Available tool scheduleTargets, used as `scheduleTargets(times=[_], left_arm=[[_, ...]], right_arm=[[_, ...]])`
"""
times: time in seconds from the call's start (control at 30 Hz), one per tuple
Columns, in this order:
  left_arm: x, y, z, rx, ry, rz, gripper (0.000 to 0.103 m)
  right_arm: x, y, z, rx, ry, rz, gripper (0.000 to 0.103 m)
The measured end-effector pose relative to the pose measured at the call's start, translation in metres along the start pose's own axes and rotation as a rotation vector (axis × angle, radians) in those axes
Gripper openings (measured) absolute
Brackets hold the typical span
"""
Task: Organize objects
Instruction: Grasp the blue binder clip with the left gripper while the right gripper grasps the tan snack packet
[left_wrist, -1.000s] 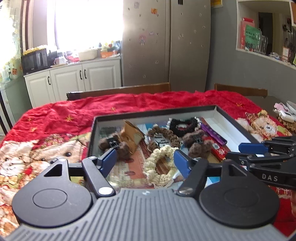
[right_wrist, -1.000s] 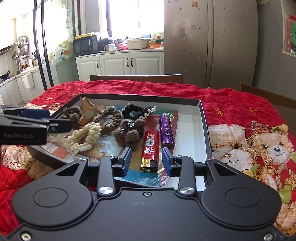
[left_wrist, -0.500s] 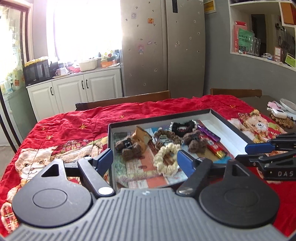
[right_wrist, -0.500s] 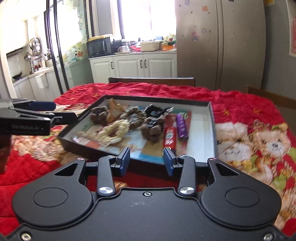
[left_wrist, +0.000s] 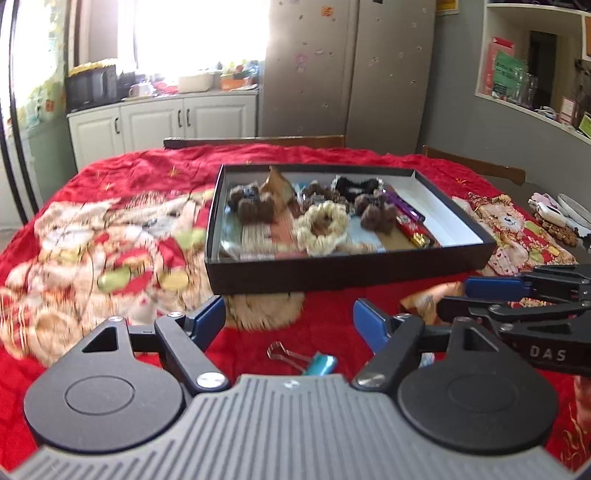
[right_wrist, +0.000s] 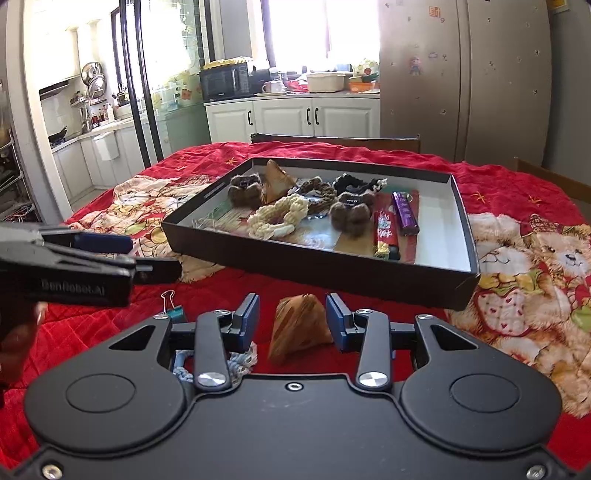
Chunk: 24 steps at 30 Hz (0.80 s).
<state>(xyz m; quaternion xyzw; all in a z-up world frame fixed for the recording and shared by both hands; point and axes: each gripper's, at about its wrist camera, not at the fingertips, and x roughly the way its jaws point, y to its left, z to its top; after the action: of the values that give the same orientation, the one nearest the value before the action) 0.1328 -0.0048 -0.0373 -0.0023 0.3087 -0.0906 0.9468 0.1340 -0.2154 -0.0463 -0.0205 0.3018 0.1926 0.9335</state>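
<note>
Box (right_wrist: 325, 273): mid-table, already holding hair ties, two lighters, a brown pouch.
Left out: my binder clip (left_wrist: 317, 363), second brown pouch (right_wrist: 299, 326), blue cord (right_wrist: 236, 363).
Left tongs (left_wrist: 289, 317): wide apart, empty.
Right tongs (right_wrist: 292, 317): parted, framing that pouch, ungripped.

daylight floods in from the window (left_wrist: 192, 33) behind the fridge (left_wrist: 347, 66), blown out to white glare. left-wrist view is motion-smeared left of the tray (left_wrist: 332, 275); straight edges bow toward frame corners.
</note>
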Motion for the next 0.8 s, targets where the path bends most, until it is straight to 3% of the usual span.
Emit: scheduleTargets(times=[0.23,0.37,0.7,0.73,0.8], left_arm=[[0.01,-0.004,-0.019,-0.067,0.032,0.055,0.085],[0.016,-0.003,-0.027,-0.092,0.063,0.05,0.085],[0.022,-0.011,-0.035,-0.051,0.055,0.089,0.078],[0.022,-0.012,-0.036,-0.044,0.052,0.09,0.076],[0.023,-0.013,-0.036,-0.03,0.044,0.091,0.064]], right_arm=[[0.012,0.005,-0.008,-0.018,-0.005,-0.029,0.039],[0.019,0.008,-0.011,-0.051,-0.008,-0.058,0.04],[0.028,0.011,-0.014,-0.091,-0.01,-0.084,0.04],[0.029,0.011,-0.015,-0.091,-0.01,-0.083,0.04],[0.029,0.012,-0.015,-0.098,-0.011,-0.087,0.041]])
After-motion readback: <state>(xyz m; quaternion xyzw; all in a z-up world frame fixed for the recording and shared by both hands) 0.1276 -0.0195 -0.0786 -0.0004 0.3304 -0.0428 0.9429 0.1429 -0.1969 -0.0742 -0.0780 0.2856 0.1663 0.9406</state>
